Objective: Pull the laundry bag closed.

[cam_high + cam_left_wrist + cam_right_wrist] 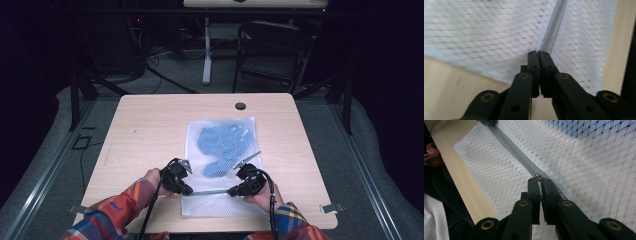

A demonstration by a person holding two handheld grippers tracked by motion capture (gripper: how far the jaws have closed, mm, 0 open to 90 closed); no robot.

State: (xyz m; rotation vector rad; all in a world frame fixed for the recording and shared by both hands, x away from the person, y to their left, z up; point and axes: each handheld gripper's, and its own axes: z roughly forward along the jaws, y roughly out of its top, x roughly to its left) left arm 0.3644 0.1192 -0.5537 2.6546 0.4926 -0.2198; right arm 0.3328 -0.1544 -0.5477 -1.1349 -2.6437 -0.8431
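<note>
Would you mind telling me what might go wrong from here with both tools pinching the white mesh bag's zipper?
The right tool grips only the small metal zipper pull, so it could slip off. The left tool pinches the grey zipper tape; losing that hold may bunch the white mesh bag.

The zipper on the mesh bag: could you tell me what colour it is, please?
Grey; the zipper shows best in the right gripper view.

No readable text, label, brand, number or sign appears on anything in these views.
</note>
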